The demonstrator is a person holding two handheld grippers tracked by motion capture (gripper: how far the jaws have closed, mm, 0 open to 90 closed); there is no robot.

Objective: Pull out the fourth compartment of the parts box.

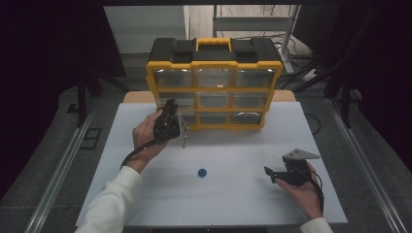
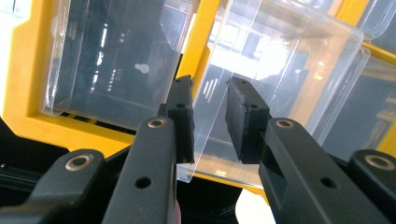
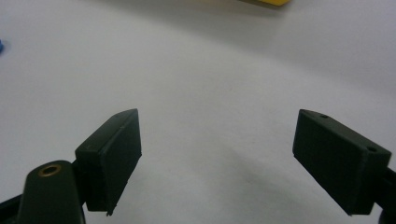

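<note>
A yellow organiser [image 1: 214, 63] with several clear drawers stands at the back of the white table [image 1: 243, 145]. My left gripper [image 1: 170, 104] reaches up to its left column. In the left gripper view my left gripper [image 2: 210, 84] has its pads on either side of the front lip of a clear drawer [image 2: 280, 70], which sticks out from the yellow frame [image 2: 18, 93]. My right gripper [image 1: 270, 174] rests low at the right front of the table; my right gripper [image 3: 217, 114] stands open with nothing between its fingers. A small blue piece [image 1: 202, 172] lies mid-table.
A neighbouring clear drawer [image 2: 112, 56] sits closed in the frame. The organiser has a black top with a yellow handle [image 1: 213, 44]. Metal rails [image 1: 63, 165] run along both table sides, and the surroundings are dark. The blue piece [image 3: 1, 45] shows at the left edge of the right gripper view.
</note>
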